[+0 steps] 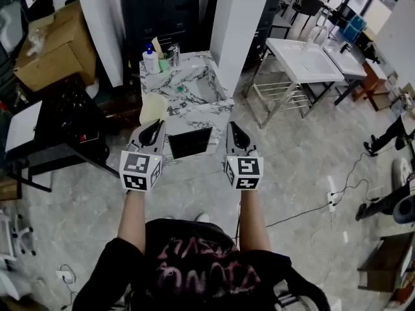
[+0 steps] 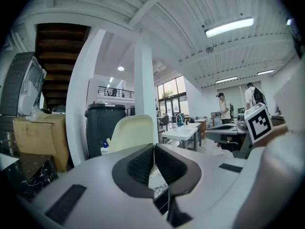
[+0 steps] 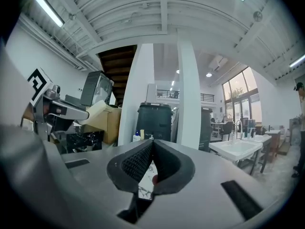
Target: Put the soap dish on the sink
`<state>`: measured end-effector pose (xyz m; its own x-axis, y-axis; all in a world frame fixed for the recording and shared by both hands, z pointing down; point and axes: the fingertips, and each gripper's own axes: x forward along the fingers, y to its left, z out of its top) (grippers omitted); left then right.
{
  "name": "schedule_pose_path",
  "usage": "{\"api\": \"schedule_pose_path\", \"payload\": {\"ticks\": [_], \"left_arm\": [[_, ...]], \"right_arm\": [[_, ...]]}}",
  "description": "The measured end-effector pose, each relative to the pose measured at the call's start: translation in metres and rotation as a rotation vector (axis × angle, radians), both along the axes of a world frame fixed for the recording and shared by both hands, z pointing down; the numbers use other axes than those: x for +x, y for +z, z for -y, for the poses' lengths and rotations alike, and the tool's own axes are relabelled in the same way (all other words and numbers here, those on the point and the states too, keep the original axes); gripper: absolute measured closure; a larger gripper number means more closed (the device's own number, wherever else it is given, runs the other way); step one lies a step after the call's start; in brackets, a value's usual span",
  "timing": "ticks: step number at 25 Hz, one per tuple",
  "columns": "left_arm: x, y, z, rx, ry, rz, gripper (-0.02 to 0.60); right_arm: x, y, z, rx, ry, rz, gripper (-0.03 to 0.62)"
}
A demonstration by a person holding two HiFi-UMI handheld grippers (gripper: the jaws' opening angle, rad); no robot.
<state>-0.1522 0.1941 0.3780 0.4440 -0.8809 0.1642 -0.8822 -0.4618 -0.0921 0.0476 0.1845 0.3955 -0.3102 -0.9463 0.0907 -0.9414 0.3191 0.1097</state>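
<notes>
one soap dish (image 1: 154, 107) in closed left tongs (image 2: 154, 148)

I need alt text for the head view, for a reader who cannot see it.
Seen from above, a person holds a hand-held gripper in each hand: the left hand-held gripper grips a pale soap dish near a marble sink with bottles at its far end, and the right hand-held gripper is shut and empty.

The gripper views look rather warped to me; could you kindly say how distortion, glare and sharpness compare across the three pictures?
Left gripper view: strong fisheye bending, dark corners, a ceiling lamp glaring, and the left claw soft up close, shut on the soap dish. Right gripper view: the same bending, with bright windows. Head view: dimmer, straighter lines, fairly sharp throughout.
</notes>
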Motion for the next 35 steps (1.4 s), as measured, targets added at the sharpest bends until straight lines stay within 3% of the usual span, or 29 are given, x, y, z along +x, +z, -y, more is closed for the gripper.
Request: {"api": "schedule_pose_path", "payload": {"ticks": [15,20,35], "left_arm": [[0.032,0.020,0.008,-0.035,-0.018,0.065,0.557],[0.030,0.022,0.020,-0.029,-0.027,0.066,0.557],[0.034,0.050,0.127,-0.053,-0.002,0.029,0.557]], "right_arm": [[0.038,0.018,0.016,-0.042,-0.053,0.040,0.582],[0.037,0.019,0.030,-0.039,-0.083,0.004,0.582],[0.044,0.048,0.129,-0.052,-0.028,-0.022,0.580]]}}
